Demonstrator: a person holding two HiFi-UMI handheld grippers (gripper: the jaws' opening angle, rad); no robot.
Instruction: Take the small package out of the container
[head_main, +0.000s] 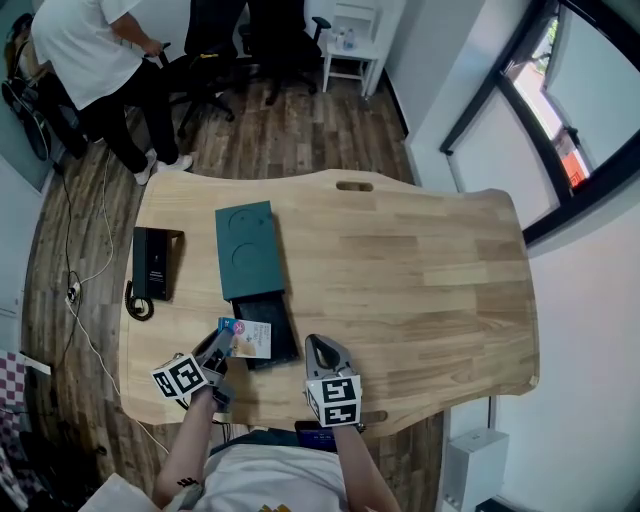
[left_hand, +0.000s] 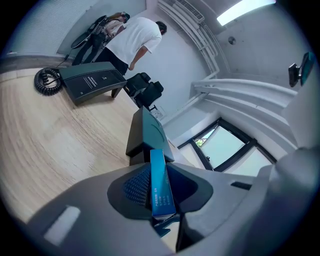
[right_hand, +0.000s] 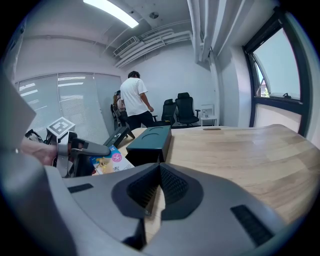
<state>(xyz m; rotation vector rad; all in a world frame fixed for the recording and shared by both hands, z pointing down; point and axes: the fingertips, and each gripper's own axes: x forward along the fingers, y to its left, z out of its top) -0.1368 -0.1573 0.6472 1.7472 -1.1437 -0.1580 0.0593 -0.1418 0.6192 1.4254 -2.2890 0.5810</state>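
Observation:
A dark teal container (head_main: 245, 250) lies on the wooden table (head_main: 420, 270) with its black tray (head_main: 277, 340) slid out toward me. The small package (head_main: 250, 338), flat with a colourful printed face, is at the tray's left edge. My left gripper (head_main: 228, 343) is shut on it. In the left gripper view the package's blue edge (left_hand: 161, 187) stands upright between the pads, with the container (left_hand: 147, 132) beyond. My right gripper (head_main: 320, 348) rests on the table just right of the tray, shut and holding nothing (right_hand: 159, 172). From there I see the package (right_hand: 107, 162) and container (right_hand: 150, 140).
A black desk phone (head_main: 155, 262) with a coiled cord sits left of the container. A person in a white shirt (head_main: 95, 50) stands beyond the far left corner, near black office chairs (head_main: 215, 40). Cables (head_main: 75, 290) trail on the floor at left. Windows run along the right.

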